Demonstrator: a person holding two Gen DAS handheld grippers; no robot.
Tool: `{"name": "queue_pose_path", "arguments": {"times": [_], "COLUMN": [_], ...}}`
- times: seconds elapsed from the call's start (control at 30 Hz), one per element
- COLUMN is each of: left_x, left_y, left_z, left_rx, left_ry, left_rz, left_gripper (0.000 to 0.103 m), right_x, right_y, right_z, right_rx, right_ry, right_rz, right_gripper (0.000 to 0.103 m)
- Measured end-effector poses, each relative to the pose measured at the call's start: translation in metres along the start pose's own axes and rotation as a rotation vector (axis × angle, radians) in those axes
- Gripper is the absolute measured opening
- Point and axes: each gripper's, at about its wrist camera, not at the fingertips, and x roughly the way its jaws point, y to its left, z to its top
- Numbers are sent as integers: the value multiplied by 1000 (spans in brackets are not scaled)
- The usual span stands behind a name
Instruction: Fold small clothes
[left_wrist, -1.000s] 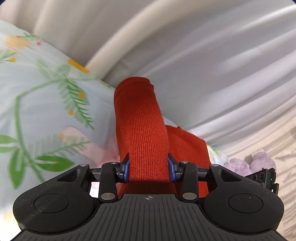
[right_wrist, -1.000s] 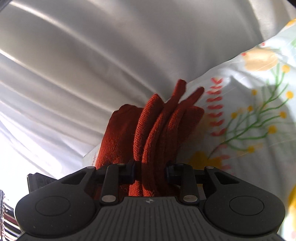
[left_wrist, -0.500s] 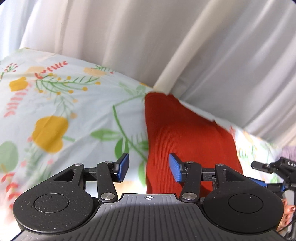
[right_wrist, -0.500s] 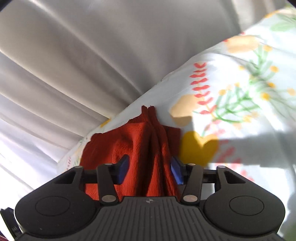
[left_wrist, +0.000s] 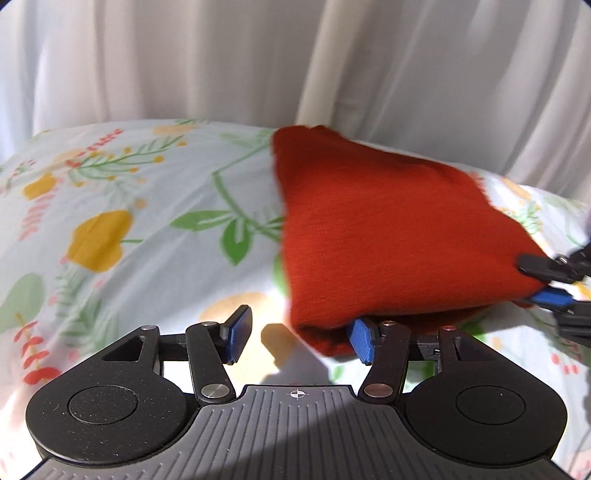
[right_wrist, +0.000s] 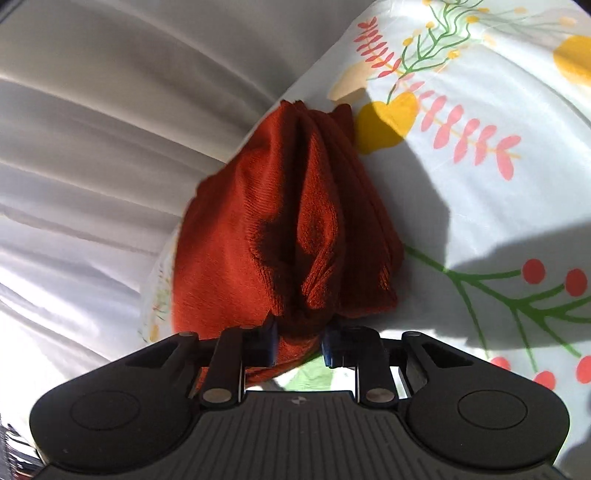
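A red knitted cloth (left_wrist: 388, 236) lies folded on a flowery sheet (left_wrist: 129, 229).

The cloth is rust red, soft and fuzzy, with tiny knit ribs. From the left wrist view it looks like a flat, thick wedge with a neat folded edge. From the right wrist view its near end is bunched into tall pleats. The sheet under it is pale blue, smooth, with green leaves, yellow fruit and pink sprigs. White curtains (left_wrist: 221, 55) hang in folds behind. The left gripper (left_wrist: 301, 338) is letting go: its blue pads stand wide and are opening, and only the right pad touches the cloth's near corner. The right gripper (right_wrist: 297, 341) is closing, and its pads pinch the bunched end of the cloth.
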Motion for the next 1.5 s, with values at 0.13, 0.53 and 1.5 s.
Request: {"name": "queue_pose_path", "arguments": {"times": [0.13,0.53,1.5], "left_x": [-5,-16,122], "left_y": [21,17,-11], "left_z": [-1,67,125], "left_rx": [-101,-209,-249], "left_ry": [96,-106,-95], "left_rz": [-30,10,118], "left_gripper": [67,80,91], "right_x": [-11,-21,151], "right_y": [-18,84,94], "right_z": [8,-11,63], "right_rx": [-5,-575,-783], "right_ry": [-27,-237,-333], "right_rz": [-98,-333,-529], "right_gripper": [19,34,34]}}
